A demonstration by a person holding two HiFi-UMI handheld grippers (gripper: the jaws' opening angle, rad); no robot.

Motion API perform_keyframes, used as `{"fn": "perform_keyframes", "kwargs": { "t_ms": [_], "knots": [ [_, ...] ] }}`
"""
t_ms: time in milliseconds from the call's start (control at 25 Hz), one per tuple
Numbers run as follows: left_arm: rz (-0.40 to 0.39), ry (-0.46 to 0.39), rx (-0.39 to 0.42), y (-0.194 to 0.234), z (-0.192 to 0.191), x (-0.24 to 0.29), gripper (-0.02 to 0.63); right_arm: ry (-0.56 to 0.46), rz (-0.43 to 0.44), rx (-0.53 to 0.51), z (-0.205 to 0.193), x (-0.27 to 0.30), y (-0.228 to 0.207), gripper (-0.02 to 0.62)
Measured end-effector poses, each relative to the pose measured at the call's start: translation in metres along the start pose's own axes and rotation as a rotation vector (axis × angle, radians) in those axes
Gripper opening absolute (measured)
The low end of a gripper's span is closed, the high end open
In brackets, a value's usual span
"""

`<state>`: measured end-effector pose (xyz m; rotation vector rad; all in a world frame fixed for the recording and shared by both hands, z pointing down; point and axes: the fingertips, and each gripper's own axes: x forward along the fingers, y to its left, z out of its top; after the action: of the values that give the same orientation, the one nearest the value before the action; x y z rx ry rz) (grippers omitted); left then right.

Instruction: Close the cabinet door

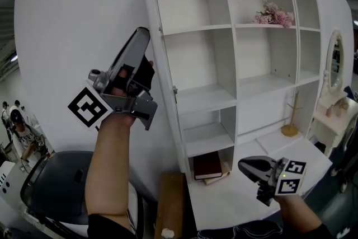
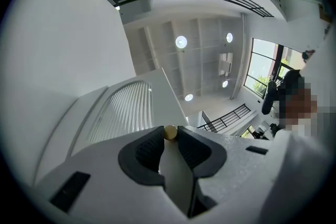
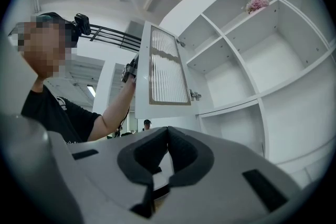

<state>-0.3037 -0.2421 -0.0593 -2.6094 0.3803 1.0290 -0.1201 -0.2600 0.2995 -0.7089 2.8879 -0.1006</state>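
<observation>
My left gripper [image 1: 143, 32] is up in the middle left of the head view, pointing upward at the outer edge of the open cabinet door [image 3: 167, 65]. In the left gripper view its jaws are closed on the small gold knob [image 2: 170, 132]. The knob sits right between the jaw tips, and the door's ribbed panel [image 2: 125, 108] is just beyond them at centre left. White door surface fills the gap lower down between the pads.

The door is swung out from the cabinet [image 1: 246, 59]. In the right gripper view it's upper centre, ribbed panel facing the camera, hinge [image 3: 195, 95] at its lower right corner. My arm reaches to its left edge.

My right gripper [image 1: 241, 164] is low at the lower right of the head view, over the white desk surface [image 1: 224, 204]. Its jaws are together with nothing in them.

Cabinet shelves are mostly bare. There are pink flowers [image 1: 274, 14] on the upper right shelf and a dark red book [image 1: 207, 165] in the bottom compartment. A wooden stand [image 1: 290, 120] is at the right, and a mirror [image 1: 334, 61] is at the far right edge.
</observation>
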Motion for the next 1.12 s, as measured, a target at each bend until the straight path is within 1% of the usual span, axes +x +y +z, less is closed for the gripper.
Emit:
{"fn": "perform_keyframes", "kwargs": {
  "t_ms": [120, 560, 800, 1120],
  "knots": [
    [-0.003, 0.0, -0.007, 0.001, 0.0, 0.0, 0.083, 0.003, -0.002, 0.0, 0.0, 0.003, 0.001, 0.006],
    [0.049, 0.005, -0.02, 0.003, 0.0, -0.001, 0.083, -0.02, 0.025, 0.047, -0.006, 0.006, 0.005, 0.006],
    [0.072, 0.01, -0.009, 0.002, -0.001, 0.002, 0.084, -0.017, 0.037, 0.088, -0.007, 0.002, -0.002, 0.006],
    [0.102, 0.006, 0.021, -0.001, -0.001, 0.004, 0.084, -0.007, 0.064, 0.093, 0.003, -0.004, -0.011, 0.006]
  ]
}}
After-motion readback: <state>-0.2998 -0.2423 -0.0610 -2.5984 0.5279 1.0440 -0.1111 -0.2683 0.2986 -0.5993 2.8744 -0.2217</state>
